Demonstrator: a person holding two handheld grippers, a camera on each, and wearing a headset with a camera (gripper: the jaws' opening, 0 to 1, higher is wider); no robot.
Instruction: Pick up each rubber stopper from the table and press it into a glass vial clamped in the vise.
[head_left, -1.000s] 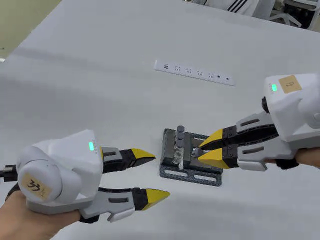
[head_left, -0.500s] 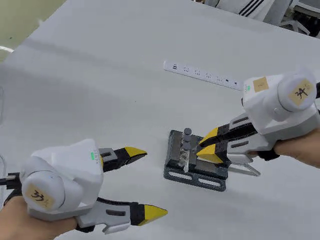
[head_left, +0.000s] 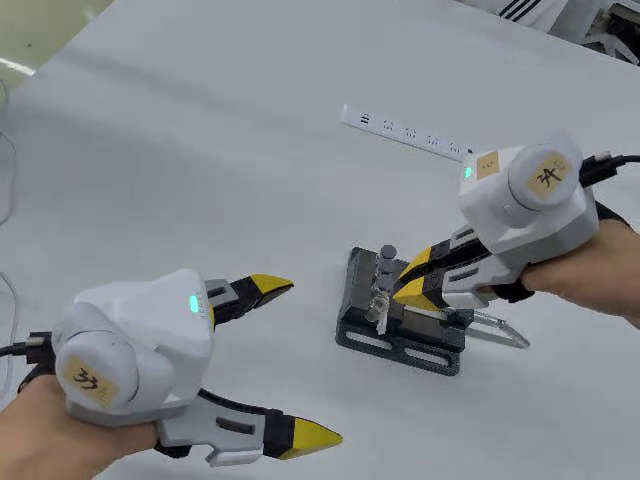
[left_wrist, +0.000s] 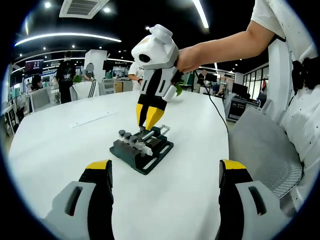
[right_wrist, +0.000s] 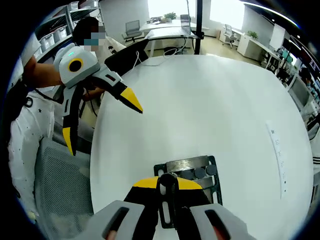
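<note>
Jaws of the right gripper (head_left: 401, 288) are pinching what looks like a dark rubber stopper (right_wrist: 168, 180), nearly closed on it, and are pointing steeply down at the vise (head_left: 400, 345). The steep angle is probably letting the person bear down along the vial's axis, not sideways. The stopper is sitting at the near end of the row, over a clear glass vial (head_left: 378, 305) clamped between the vise's plates. In the right gripper view three more dark stoppers (right_wrist: 200, 173) are standing in line beside it, apparently seated in their vials, so this is likely the last one going in.

The left gripper (head_left: 310, 361) is hovering well apart from the vise, above the white table (head_left: 200, 150), with its jaws spread wide and nothing between them. It is probably waiting out of the way, since the vise is doing the holding.

A white power strip (head_left: 405, 132) is lying beyond the vise.

A tan sticker (head_left: 85, 380) on the left gripper's body is showing handwriting that reads like "33". A similar sticker (head_left: 548, 176) on the right gripper is carrying a scrawled mark that cannot be read with confidence.
</note>
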